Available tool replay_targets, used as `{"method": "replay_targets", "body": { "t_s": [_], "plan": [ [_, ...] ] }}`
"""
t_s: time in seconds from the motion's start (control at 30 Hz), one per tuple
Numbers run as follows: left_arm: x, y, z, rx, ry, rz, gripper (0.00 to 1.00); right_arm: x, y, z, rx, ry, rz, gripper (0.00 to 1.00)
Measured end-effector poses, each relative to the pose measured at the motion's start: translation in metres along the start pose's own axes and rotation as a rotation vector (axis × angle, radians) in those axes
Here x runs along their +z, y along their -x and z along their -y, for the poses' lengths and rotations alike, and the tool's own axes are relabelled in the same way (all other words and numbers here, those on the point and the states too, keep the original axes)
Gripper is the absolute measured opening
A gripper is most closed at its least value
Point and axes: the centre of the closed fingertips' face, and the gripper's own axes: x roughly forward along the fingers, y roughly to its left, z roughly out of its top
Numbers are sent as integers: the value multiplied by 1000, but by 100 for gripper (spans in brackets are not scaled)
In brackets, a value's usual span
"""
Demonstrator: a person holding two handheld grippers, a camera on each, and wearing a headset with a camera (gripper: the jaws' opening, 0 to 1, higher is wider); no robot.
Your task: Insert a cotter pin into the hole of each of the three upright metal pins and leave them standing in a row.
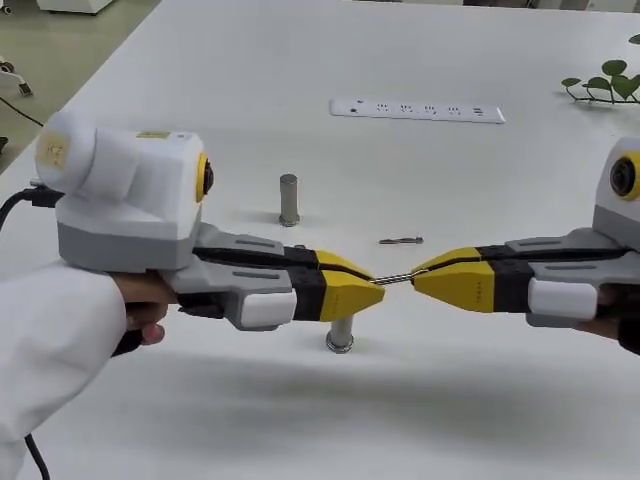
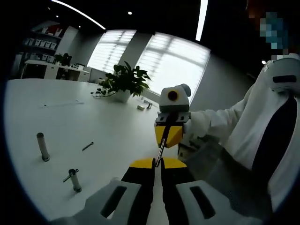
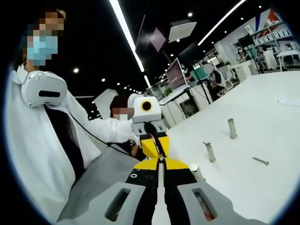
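sleeve: white lab-coat sleeve [image 1: 45, 340], loose fabric, wide cuff
coat: white coat [image 3: 28, 154], open at front over a dark top [image 3: 65, 136]
headset: white rounded headset [image 3: 42, 89], dark slot on its side
left gripper [image 1: 380, 292]: yellow wedge tips, black mid-section, grey body, white side pad
right gripper [image 1: 415, 280]: same yellow tips, black and grey body, white pad
cable: black cable [image 1: 15, 205] at rear of left gripper
screws: small, on black jaw bases in the right gripper view
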Motion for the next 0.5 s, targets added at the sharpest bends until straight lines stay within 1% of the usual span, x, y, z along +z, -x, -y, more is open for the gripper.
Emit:
{"method": "replay_targets", "body": {
  "t_s": [0.03, 0.13, 0.3, 0.4, 0.47, 0.5],
  "plan": [
    [0, 0, 0, 1, 6, 2, 1, 0, 0, -1, 0, 0, 1, 0],
    [-2, 4, -4, 27, 22, 13, 1, -1, 0, 2, -14, -2, 5, 0],
    [-2, 9, -8, 50, 55, 30, 0, 0, 1, 4, -28, -6, 17, 0],
    [-2, 13, -11, 61, 57, 36, 0, 1, 2, 8, -53, 4, 21, 0],
    [-1, 16, -11, 61, 62, 42, 0, 0, 4, 10, -62, 8, 22, 0],
    [-1, 18, -12, 69, 55, 46, 0, 0, 5, 11, -66, 5, 24, 0]
  ]
}}
